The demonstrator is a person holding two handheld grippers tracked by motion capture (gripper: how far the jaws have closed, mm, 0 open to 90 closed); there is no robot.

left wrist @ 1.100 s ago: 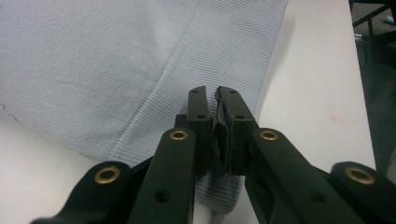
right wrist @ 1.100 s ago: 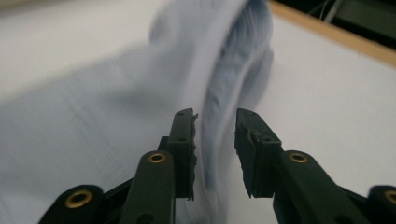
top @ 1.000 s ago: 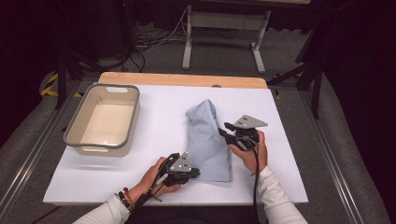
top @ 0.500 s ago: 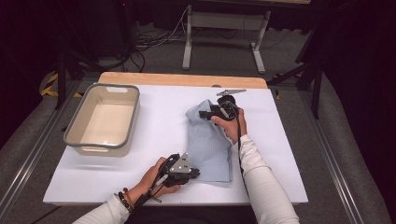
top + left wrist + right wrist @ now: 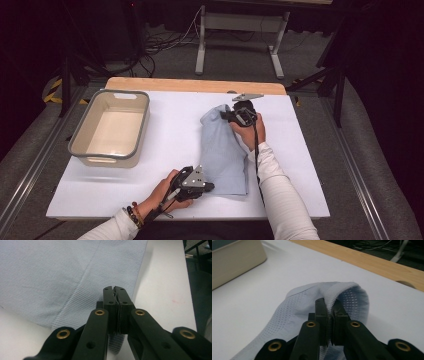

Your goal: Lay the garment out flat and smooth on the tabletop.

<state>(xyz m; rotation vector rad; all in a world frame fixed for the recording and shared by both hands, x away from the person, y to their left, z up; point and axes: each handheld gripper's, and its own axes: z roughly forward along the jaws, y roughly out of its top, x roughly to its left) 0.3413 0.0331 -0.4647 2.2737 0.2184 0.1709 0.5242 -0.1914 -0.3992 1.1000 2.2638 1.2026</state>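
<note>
A light blue cloth (image 5: 223,152) lies lengthwise on the white table top (image 5: 165,125). My right gripper (image 5: 226,116) is at its far end, shut on the ribbed hem (image 5: 337,292). The hem is lifted and curls over, and the mesh inner side shows. My left gripper (image 5: 209,187) rests at the cloth's near left corner. In the left gripper view the jaws are pressed together over the ribbed band (image 5: 100,277), with a thin layer of fabric pinched between them. A hand holds each gripper.
A beige bin with a grey rim (image 5: 80,150) stands at the left of the table and appears empty; its wall (image 5: 234,257) shows in the right gripper view. A wooden strip (image 5: 195,85) runs along the far edge. Dark floor with cables lies beyond.
My right gripper has moved from the cloth's right side to its far end, lifting the hem there. The left gripper has stayed at the near corner.
</note>
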